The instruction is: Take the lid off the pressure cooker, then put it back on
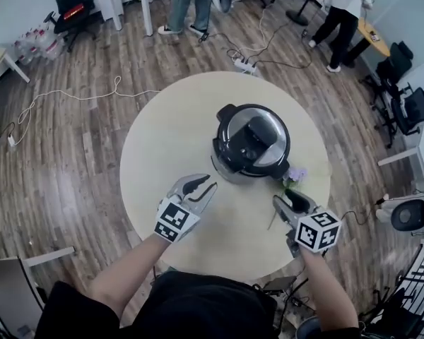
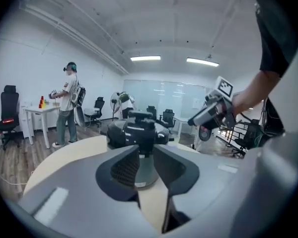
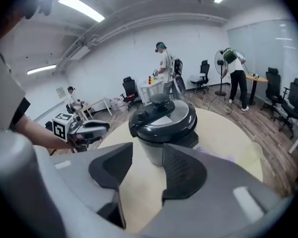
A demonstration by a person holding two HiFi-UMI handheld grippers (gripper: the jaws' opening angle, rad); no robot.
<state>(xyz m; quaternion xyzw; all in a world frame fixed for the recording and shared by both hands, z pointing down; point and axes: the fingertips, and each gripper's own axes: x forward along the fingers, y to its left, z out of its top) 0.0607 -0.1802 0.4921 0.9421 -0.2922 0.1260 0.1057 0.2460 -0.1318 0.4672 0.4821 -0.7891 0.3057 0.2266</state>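
Observation:
The pressure cooker [image 1: 251,143] stands on the round pale table [image 1: 169,140], its dark lid [image 1: 253,134] with a black handle seated on top. My left gripper [image 1: 206,187] hovers near the cooker's front left, apart from it, jaws a little apart with nothing between them. My right gripper [image 1: 286,203] hangs at the cooker's front right, also open and empty. In the left gripper view the cooker [image 2: 139,130] shows beyond the left gripper [image 2: 145,155], with the right gripper [image 2: 196,120] beside it. The right gripper view shows the cooker [image 3: 164,120] past the right gripper [image 3: 146,155], and the left gripper [image 3: 102,128] at left.
A small purple flower [image 1: 295,175] lies on the table by the cooker's right side. People [image 1: 339,13] stand at the far side of the room among desks and office chairs [image 1: 410,108]. A power strip [image 1: 244,63] and cables lie on the wooden floor.

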